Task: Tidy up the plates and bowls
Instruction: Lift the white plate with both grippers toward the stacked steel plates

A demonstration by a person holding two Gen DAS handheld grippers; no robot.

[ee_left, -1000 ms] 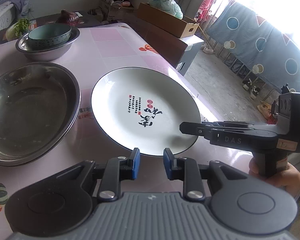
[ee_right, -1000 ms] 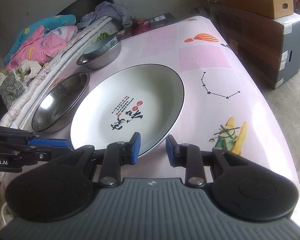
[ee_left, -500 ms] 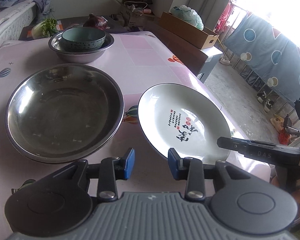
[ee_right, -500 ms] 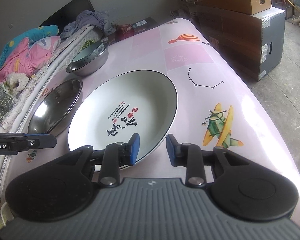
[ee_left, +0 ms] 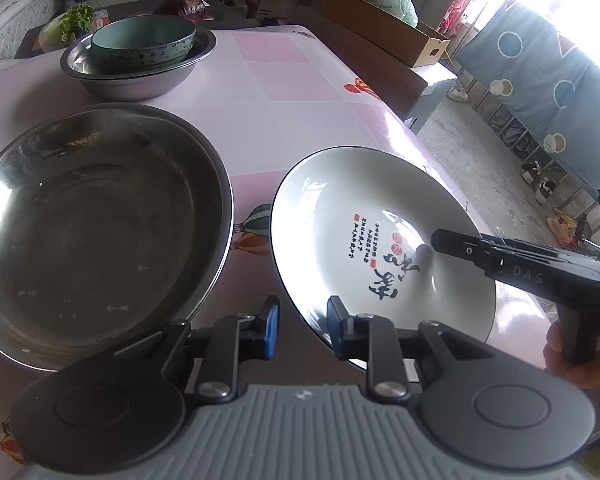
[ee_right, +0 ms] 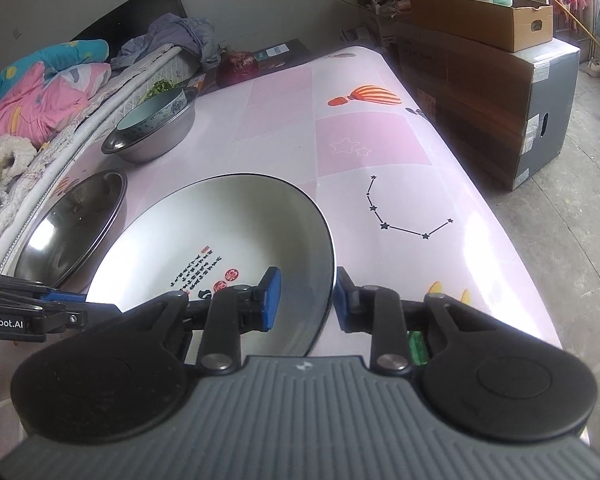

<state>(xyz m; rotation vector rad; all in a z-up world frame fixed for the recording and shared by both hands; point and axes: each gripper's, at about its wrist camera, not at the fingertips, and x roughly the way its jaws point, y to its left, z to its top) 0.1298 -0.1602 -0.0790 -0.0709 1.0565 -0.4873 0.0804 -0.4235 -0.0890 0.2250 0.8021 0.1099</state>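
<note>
**Both claws straddle the plate rim near the bench edge**

The white plate (ee_left: 380,216), with a dark rim and red-and-black lettering, lies on the pink bench (ee_left: 284,92) close to its near edge and not far from the side that drops to the floor (ee_right: 580,220). The left claw (ee_left: 300,330) has just been closing. The plate's rim runs between its blue pads, but a gap shows on the left pad's side, so it is released rather than clenched. The right claw (ee_right: 306,300) straddles the opposite rim, one finger over the plate's inside and one outside. It too is not yet clamped on it. A hand (ee_left: 580,364) holds its grip.

Only a narrow strip of bench separates the plate from the large steel basin (ee_left: 100,220) beside it. Farther back, well apart, a green bowl (ee_left: 144,40) sits inside a smaller steel bowl (ee_left: 140,84). The widest open room is the bare bench beyond the plate and on its floor side.

Stacked cardboard boxes (ee_right: 480,80) stand just beside the bench's far corner, and a bed with bright quilts (ee_right: 40,92) runs along the opposite side.
</note>
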